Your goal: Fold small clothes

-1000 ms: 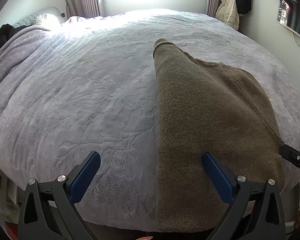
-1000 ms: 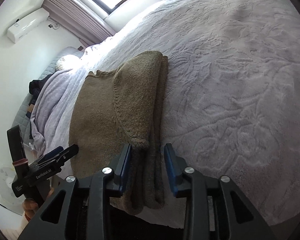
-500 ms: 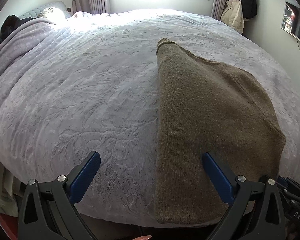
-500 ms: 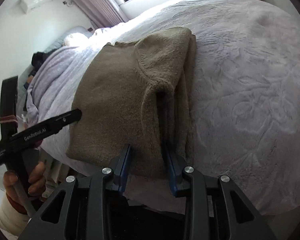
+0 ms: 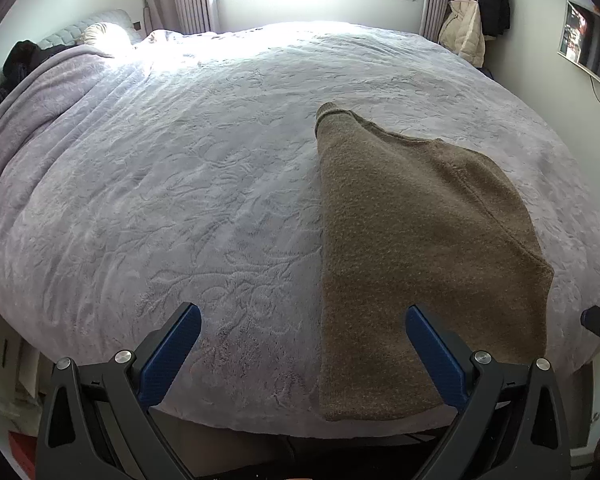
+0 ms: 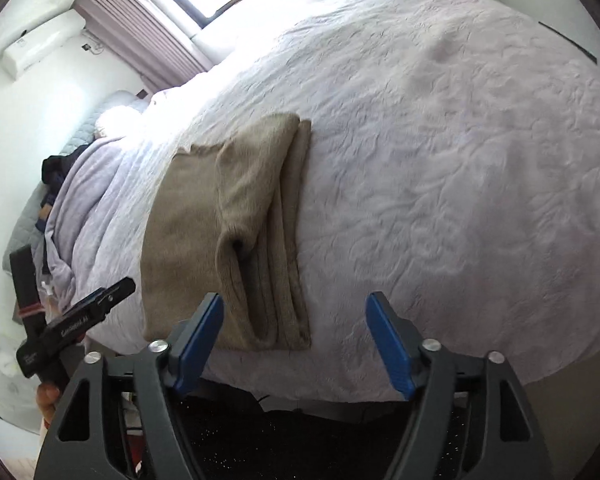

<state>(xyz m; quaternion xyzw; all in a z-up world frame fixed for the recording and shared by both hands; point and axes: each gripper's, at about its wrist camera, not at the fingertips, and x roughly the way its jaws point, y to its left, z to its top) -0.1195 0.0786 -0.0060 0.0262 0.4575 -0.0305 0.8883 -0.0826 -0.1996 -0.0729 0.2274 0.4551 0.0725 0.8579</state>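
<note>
A folded olive-brown knit sweater [image 5: 412, 248] lies on the pale lilac bedspread [image 5: 188, 184] near the bed's front edge. In the right wrist view the sweater [image 6: 228, 232] shows a sleeve folded over its body and stacked layers at its right side. My left gripper [image 5: 302, 344] is open and empty, held back from the bed edge, its right finger over the sweater's lower part. My right gripper [image 6: 294, 332] is open and empty just off the sweater's near edge. The left gripper also shows in the right wrist view [image 6: 76, 320].
A crumpled lilac blanket [image 5: 24, 92] and dark clothes [image 5: 20, 60] lie at the bed's left. Coats [image 5: 476, 16] hang by the window at the back right. A wall air conditioner [image 6: 40, 48] hangs above the curtains. The floor below the bed edge is dark.
My right gripper has opened and let go of the sweater's folded edge, then pulled back. The left gripper has drawn back a little and stayed open.
</note>
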